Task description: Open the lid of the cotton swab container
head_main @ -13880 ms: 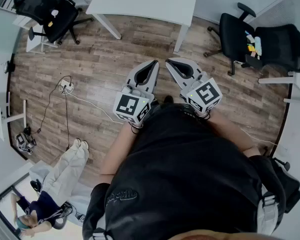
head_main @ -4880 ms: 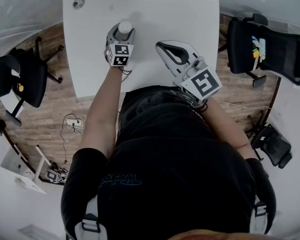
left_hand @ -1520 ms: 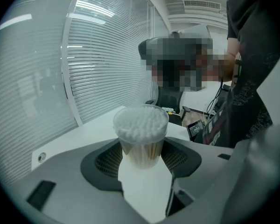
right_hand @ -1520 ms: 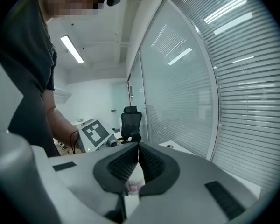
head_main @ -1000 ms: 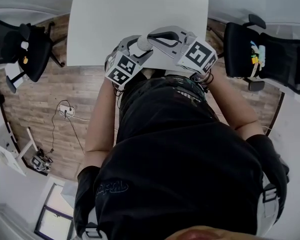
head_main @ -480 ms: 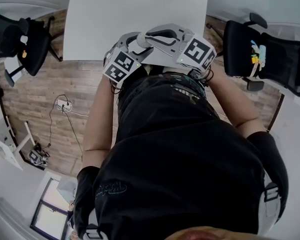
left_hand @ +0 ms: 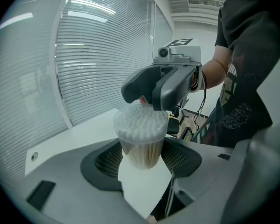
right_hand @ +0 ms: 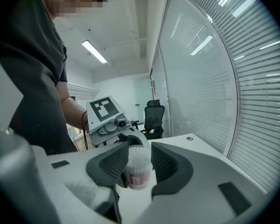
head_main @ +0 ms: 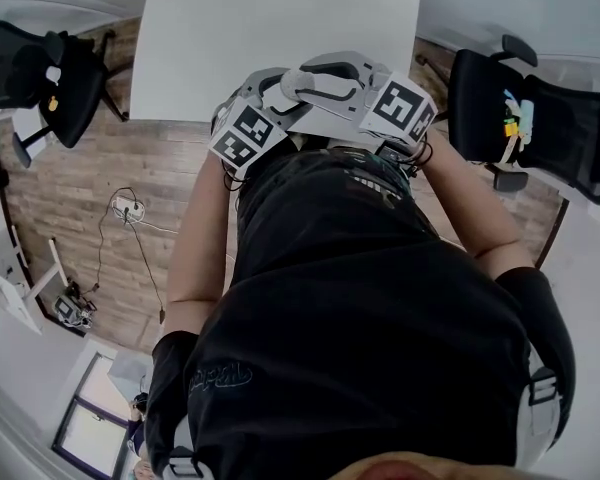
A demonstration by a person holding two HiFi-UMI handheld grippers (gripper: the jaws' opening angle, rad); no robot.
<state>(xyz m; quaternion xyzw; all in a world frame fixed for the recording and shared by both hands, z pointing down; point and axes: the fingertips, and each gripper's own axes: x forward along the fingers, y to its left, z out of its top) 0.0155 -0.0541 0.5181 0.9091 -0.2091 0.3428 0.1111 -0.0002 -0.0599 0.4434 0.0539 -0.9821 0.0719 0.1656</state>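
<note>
The cotton swab container [left_hand: 141, 134] is a clear cup packed with white-tipped swabs and bears a red label [right_hand: 136, 177]. My left gripper [left_hand: 142, 157] is shut on its lower body and holds it upright above the white table's [head_main: 280, 18] near edge. My right gripper [right_hand: 139, 163] reaches across from the other side, and its jaws are opening. The container's top [right_hand: 139, 155] stands between its ribbed pads, which sit close to it without clearly pressing. In the head view both grippers [head_main: 280, 86] meet close to my body, and they hide the container.
The white table [left_hand: 70, 134] runs away toward a wall of window blinds [left_hand: 98, 55]. Black office chairs stand at the right [head_main: 540, 118] and at the left [head_main: 40, 58] on the wooden floor. My black shirt fills the lower head view.
The two grippers have stayed together at the table's near edge, shifting only slightly. The white top that showed between them a moment ago is now covered by the right gripper.
</note>
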